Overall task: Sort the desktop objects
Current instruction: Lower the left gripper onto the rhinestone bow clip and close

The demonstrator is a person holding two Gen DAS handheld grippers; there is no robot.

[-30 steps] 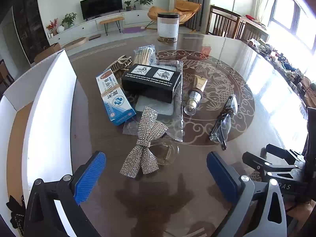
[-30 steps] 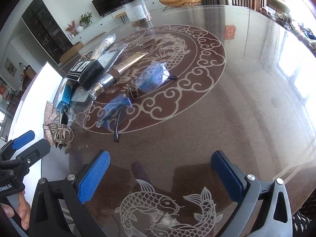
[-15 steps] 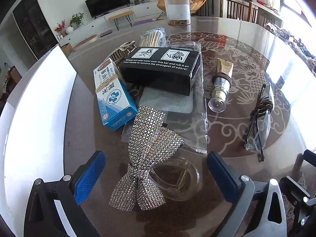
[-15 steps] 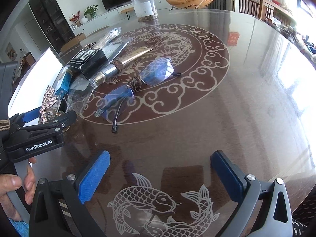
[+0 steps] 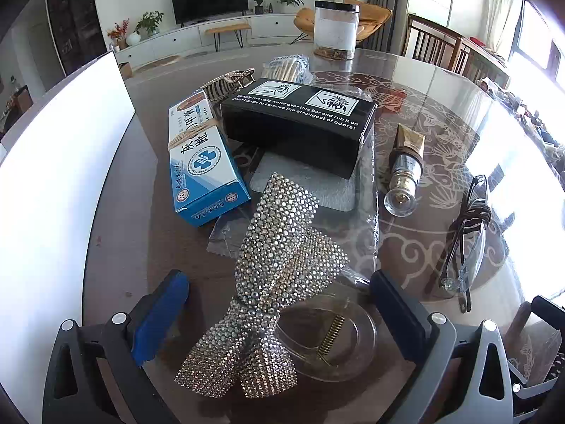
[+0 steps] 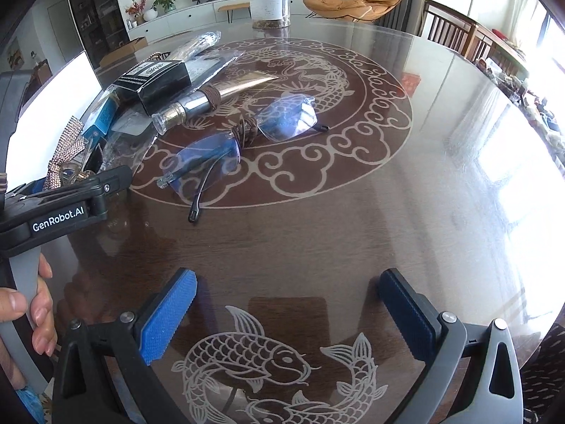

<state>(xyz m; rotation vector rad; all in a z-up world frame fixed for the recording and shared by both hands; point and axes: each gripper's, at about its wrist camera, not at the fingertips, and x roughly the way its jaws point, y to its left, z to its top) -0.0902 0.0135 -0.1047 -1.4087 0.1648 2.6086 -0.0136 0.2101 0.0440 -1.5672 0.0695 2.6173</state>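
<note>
The left gripper [image 5: 279,314] sits low at the bottom of its frame, jaws spread wide on either side of the rhinestone bow clip [image 5: 272,282] and holding nothing, likely lined up to pinch it at the waist. The right gripper [image 6: 282,314] hovers wide open and empty over bare worktop [image 6: 406,212], the glasses [image 6: 247,137] left of centre, well clear of it.

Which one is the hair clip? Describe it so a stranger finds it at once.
On the round glass-topped table, look nearest the open left tool, in front of the blue box. The hair clip is a rhinestone bow on a clear plastic clasp, the only sparkling thing there.
</note>
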